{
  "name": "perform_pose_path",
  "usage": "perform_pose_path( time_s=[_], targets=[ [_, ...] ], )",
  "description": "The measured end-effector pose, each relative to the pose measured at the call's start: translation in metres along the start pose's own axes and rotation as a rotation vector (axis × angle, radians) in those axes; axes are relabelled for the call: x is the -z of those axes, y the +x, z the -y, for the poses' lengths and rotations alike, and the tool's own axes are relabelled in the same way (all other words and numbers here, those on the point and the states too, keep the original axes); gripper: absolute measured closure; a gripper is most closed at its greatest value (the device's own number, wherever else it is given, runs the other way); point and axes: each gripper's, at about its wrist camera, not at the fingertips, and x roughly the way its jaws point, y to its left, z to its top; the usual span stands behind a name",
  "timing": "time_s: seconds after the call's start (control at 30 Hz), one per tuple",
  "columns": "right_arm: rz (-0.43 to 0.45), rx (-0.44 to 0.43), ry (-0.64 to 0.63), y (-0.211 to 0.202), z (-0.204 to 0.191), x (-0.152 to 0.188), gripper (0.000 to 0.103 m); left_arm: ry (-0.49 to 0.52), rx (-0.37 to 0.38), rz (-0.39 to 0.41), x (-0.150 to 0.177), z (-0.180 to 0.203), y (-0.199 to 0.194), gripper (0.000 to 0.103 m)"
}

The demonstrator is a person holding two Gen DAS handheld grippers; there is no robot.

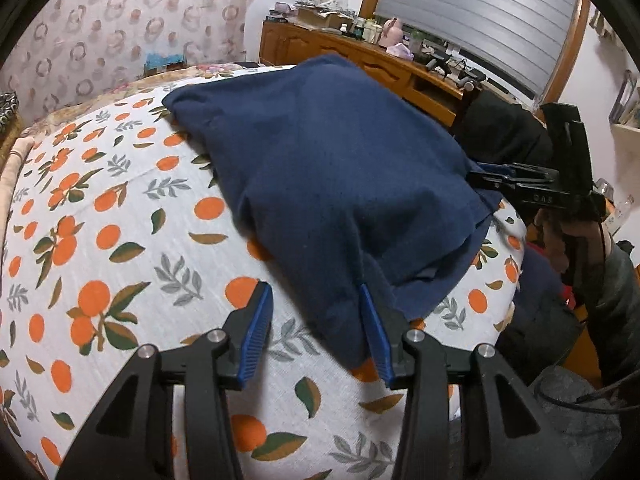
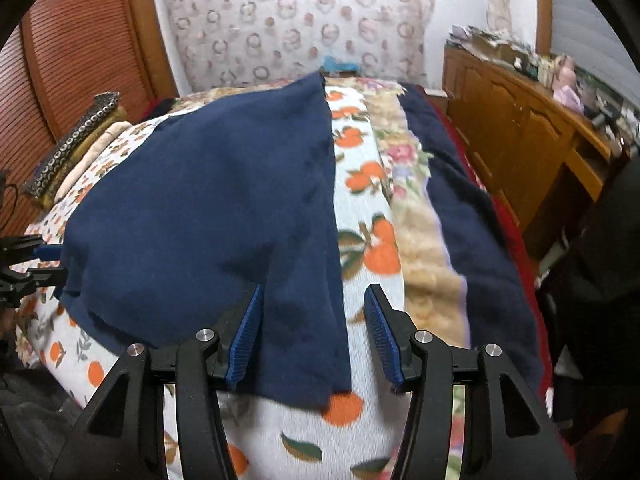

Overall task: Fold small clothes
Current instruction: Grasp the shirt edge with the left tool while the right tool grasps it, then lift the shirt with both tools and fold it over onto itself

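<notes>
1. The navy garment (image 1: 340, 168) lies folded over on the bed (image 1: 100, 240), on the orange-print sheet.
2. Left tool (image 1: 316, 320): jaws apart, near corner of the cloth hanging between them. The right pad is against the fabric, the left pad is clear, so no pinch.
3. Right tool (image 2: 314, 320): jaws also apart, straddling the garment's right edge, nothing squeezed.
4. A wooden dresser (image 2: 520, 140) stands beside the bed.

Each wrist camera looks steeply down along its own fingers, close over the bed. Both views share the navy garment (image 1: 332, 168) and the orange-print sheet (image 1: 100, 240).
</notes>
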Motion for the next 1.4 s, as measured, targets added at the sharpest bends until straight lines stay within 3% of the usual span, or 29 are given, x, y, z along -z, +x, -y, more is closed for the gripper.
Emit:
perform_pose_path(
  time_s=[0.13, 0.23, 0.33, 0.37, 0.4, 0.43, 0.5, 0.63, 0.73, 1.03, 1.4],
  targets=[
    [-0.002, 0.005, -0.01, -0.004, -0.003, 0.004, 0.049, -0.015, 0.004, 0.007, 0.001, -0.002, 0.0, 0.059],
    [-0.011, -0.04, -0.022, -0.006, -0.011, 0.008, 0.049, -0.028, 0.047, 0.006, 0.002, -0.004, -0.002, 0.059],
    [-0.011, -0.012, -0.047, -0.007, -0.016, 0.012, 0.058, -0.046, 0.086, 0.013, 0.003, -0.007, -0.003, 0.059],
    [-0.009, -0.008, -0.054, -0.006, -0.018, 0.013, 0.061, -0.046, 0.094, 0.014, 0.003, -0.007, -0.003, 0.062],
    [-0.008, -0.008, -0.055, -0.006, -0.019, 0.013, 0.066, -0.044, 0.108, 0.013, 0.003, -0.007, -0.002, 0.074],
    [-0.006, -0.007, -0.055, -0.006, -0.018, 0.013, 0.07, -0.044, 0.119, 0.009, 0.003, -0.007, -0.001, 0.078],
    [-0.003, -0.012, -0.051, -0.006, -0.015, 0.012, 0.088, -0.036, 0.114, 0.007, 0.002, -0.006, 0.001, 0.095],
    [0.004, -0.047, -0.043, -0.006, -0.011, 0.011, 0.095, -0.011, 0.127, 0.041, -0.004, -0.002, -0.007, 0.101],
    [0.063, -0.07, -0.031, -0.017, -0.011, 0.006, 0.097, 0.0, 0.138, 0.086, -0.014, 0.0, -0.018, 0.102],
    [0.255, -0.093, -0.077, -0.051, -0.018, -0.054, 0.097, -0.028, 0.14, 0.228, -0.075, -0.022, -0.044, 0.102],
    [0.309, -0.098, -0.125, -0.003, -0.015, -0.147, 0.097, -0.103, 0.061, 0.267, -0.143, -0.081, -0.018, 0.102]
  ],
)
